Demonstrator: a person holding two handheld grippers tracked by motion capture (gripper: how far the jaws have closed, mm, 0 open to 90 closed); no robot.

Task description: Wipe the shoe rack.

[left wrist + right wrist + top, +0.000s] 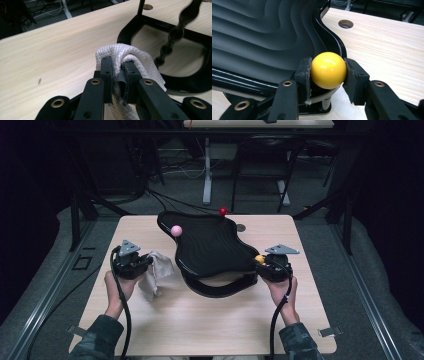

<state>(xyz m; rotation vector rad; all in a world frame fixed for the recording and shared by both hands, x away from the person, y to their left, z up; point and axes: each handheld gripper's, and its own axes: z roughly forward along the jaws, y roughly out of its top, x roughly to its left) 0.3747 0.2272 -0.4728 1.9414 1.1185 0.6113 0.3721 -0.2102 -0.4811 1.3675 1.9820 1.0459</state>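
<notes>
Forearms come in at the near worktop (pixel 210 330) edge, one claw per hand. I use the black tray (pixel 210 245) as landmark: it sits mid-worktop on a black stand (pixel 217 287).

Right claw (pixel 329 72): clamped on the yellow ball (pixel 328 70), pads on its two sides, at the tray's near-right corner. Ball looks fixed on a post at the rim, cannot tell for sure. Pink ball (pixel 176 230) on the tray's left rim, red ball (pixel 223 211) on the far rim.

Left claw (pixel 117 72): closed on the cloth (pixel 130 58), just left of the tray, near the stand's open base. Cloth is draped over both claw tips with a fold pinched between them; the rest hangs down to the worktop.

Handling, my read:
- Cloth: soft, light, limp. Holds anywhere, but a bunched fold grips best.
- Yellow ball: hard, glossy, slippery. Grip across the widest part, as now.
- Tray: stiff, ridged, glossy; may tip on the stand if I push hard.
</notes>
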